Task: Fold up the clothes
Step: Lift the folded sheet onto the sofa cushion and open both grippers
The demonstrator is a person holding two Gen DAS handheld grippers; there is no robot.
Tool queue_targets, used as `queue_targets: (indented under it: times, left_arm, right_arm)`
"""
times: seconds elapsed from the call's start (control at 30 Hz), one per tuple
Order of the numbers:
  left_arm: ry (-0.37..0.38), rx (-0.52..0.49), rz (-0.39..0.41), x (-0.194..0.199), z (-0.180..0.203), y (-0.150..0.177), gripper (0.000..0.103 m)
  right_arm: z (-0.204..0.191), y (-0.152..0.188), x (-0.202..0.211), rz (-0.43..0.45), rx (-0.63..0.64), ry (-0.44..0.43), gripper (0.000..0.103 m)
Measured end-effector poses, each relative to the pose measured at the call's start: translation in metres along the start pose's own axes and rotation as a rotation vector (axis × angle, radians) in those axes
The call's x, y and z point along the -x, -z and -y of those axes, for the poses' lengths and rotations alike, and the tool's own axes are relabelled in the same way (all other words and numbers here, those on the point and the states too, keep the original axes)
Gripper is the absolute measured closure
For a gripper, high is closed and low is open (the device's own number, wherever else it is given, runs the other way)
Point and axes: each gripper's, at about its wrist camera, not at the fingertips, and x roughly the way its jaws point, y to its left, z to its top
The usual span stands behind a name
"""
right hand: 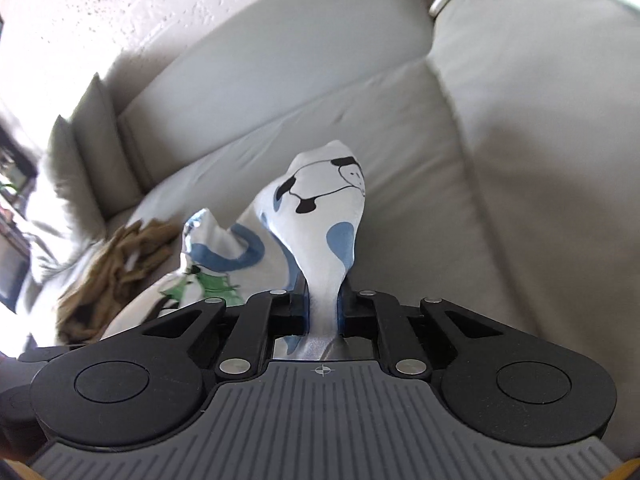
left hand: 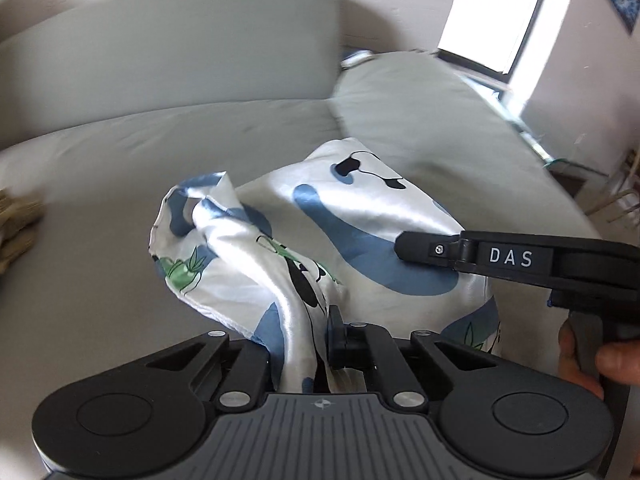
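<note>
A shiny white satin garment (left hand: pixel 320 236) with blue patches, black pandas and green leaves hangs bunched above a grey sofa seat (left hand: pixel 100 184). My left gripper (left hand: pixel 316 344) is shut on a twisted fold of it at the near edge. My right gripper (right hand: pixel 322 312) is shut on another part of the same garment (right hand: pixel 320 216), which rises between its jaws. In the left wrist view the right gripper (left hand: pixel 424 246) reaches in from the right, its fingers against the cloth.
A crumpled brown garment (right hand: pixel 116 264) lies on the seat at the left, also seen at the left wrist view's edge (left hand: pixel 16 228). The sofa backrest (right hand: pixel 260 64) and a large cushion (left hand: pixel 420 120) stand behind. A window (left hand: pixel 492 16) is at the far right.
</note>
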Motion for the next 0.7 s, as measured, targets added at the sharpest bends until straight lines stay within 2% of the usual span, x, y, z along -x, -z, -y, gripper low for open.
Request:
queue_targets:
  times: [0.17,0.3,0.37,0.43,0.47,0.5,0.53,0.57,0.6,0.63,0.7]
  left_arm:
    - [0.139,-0.076,0.106,-0.009,0.069,-0.047,0.099]
    - [0.271,-0.15,0.221,-0.003,0.126,-0.067,0.099]
    - [0.314,-0.177,0.274,-0.011,0.151,-0.072,0.099]
    - [0.318,-0.203,0.284,-0.031,0.172,-0.074,0.098]
    - [0.305,-0.205,0.235,-0.049,0.18,-0.076,0.09]
    - [0.282,-0.194,0.132,-0.074,0.187,-0.079,0.079]
    - [0.257,-0.164,0.027,-0.097,0.189,-0.08,0.075]
    - [0.235,-0.12,-0.047,-0.11,0.185,-0.077,0.075]
    - [0.22,-0.09,-0.078,-0.115,0.178,-0.073,0.074]
    - [0.205,-0.06,-0.109,-0.12,0.171,-0.068,0.07]
    - [0.194,-0.046,-0.107,-0.114,0.158,-0.06,0.062]
  right_arm:
    - [0.038,-0.036,0.052,0.126,-0.055,0.092,0.091]
    - [0.074,-0.062,0.11,0.292,-0.064,0.172,0.092]
    - [0.091,-0.074,0.142,0.386,-0.052,0.223,0.092]
    - [0.108,-0.084,0.164,0.465,-0.049,0.273,0.092]
    - [0.119,-0.088,0.171,0.492,-0.051,0.302,0.092]
    - [0.13,-0.092,0.176,0.517,-0.053,0.332,0.092]
    - [0.143,-0.096,0.174,0.51,-0.083,0.36,0.089]
    - [0.161,-0.101,0.165,0.436,-0.142,0.388,0.082]
    - [0.18,-0.106,0.156,0.35,-0.204,0.416,0.063]
    - [0.199,-0.107,0.148,0.253,-0.29,0.441,0.056]
    - [0.222,-0.094,0.152,0.22,-0.385,0.449,0.056]
